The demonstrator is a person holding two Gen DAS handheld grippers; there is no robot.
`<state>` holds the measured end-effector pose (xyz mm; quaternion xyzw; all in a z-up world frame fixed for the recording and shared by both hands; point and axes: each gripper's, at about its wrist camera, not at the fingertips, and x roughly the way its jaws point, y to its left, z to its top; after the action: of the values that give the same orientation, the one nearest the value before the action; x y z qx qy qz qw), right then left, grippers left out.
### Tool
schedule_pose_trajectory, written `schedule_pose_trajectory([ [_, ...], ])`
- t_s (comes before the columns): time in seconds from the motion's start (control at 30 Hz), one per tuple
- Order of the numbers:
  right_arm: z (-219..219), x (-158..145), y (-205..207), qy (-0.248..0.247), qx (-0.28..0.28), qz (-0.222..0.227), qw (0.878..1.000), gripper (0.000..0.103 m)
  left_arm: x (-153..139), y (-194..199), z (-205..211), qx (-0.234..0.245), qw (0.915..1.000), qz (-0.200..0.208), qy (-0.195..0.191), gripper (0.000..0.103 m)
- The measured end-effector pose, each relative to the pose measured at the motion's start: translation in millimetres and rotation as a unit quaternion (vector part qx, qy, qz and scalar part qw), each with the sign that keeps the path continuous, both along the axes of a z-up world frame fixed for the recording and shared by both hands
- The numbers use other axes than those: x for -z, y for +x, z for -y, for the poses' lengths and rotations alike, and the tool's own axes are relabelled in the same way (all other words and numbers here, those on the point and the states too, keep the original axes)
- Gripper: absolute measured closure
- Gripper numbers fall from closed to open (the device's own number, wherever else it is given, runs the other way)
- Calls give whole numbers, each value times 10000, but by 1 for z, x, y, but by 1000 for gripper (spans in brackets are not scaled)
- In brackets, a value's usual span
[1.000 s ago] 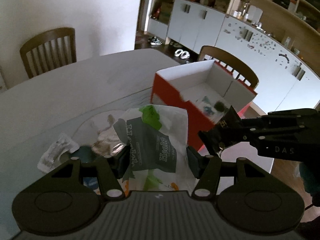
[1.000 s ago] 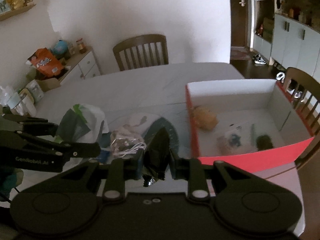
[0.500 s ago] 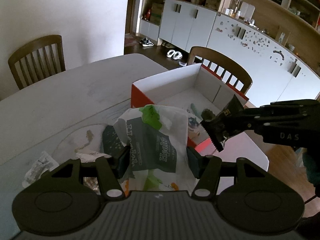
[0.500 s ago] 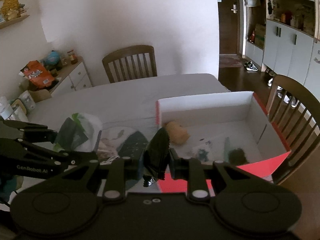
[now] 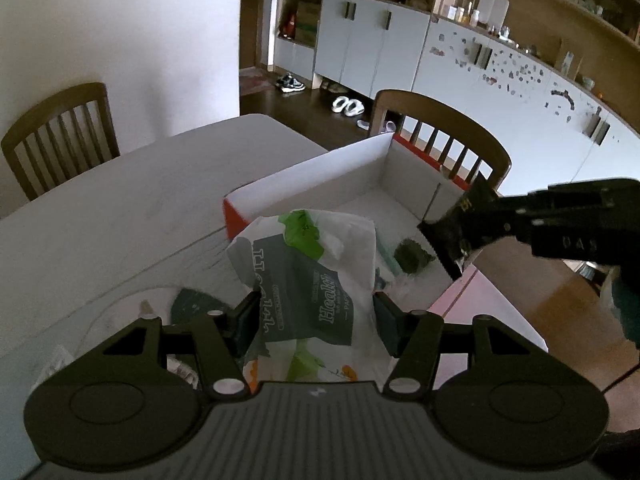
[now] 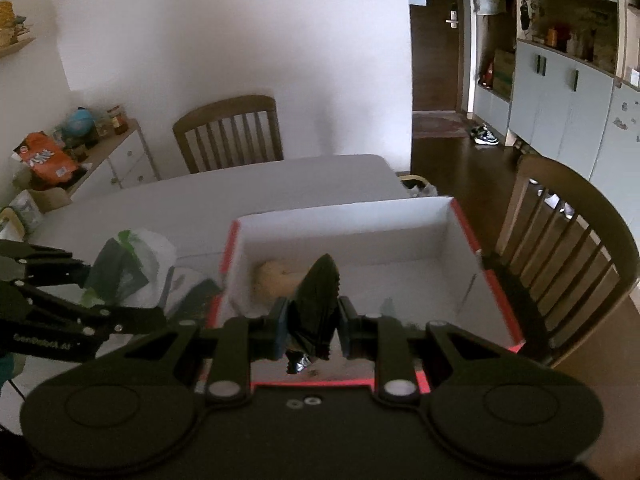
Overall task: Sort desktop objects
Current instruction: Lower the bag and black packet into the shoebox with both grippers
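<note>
Dangling a dark wrapper over the red box, the right gripper is clamped on it, presumably for dropping in. Beside it, the left gripper pinches a plastic bag short of the box.

A glossy crinkled plastic bag, a matt cardboard box, and slatted wooden chairs.

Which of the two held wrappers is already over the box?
The dark crinkled wrapper in the right tongs hangs over the box; the white-and-green bag in the left tongs remains short of it.
</note>
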<state>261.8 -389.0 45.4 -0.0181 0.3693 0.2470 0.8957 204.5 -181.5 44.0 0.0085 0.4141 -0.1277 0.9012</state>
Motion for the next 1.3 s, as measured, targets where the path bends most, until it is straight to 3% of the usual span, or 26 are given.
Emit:
schedule_pose_trajectory([
  [0.53, 31, 28, 56, -111, 10, -133, 9998, 79, 18, 70, 60, 449, 9969, -170, 631, 44],
  [0.97, 35, 55, 76, -119, -99, -481, 9987, 79, 53, 136, 84, 846, 9890, -607, 1055, 44],
  [1.3, 31, 64, 83, -114, -178, -626, 9978, 79, 84, 164, 102, 1217, 9784, -953, 1375, 44],
])
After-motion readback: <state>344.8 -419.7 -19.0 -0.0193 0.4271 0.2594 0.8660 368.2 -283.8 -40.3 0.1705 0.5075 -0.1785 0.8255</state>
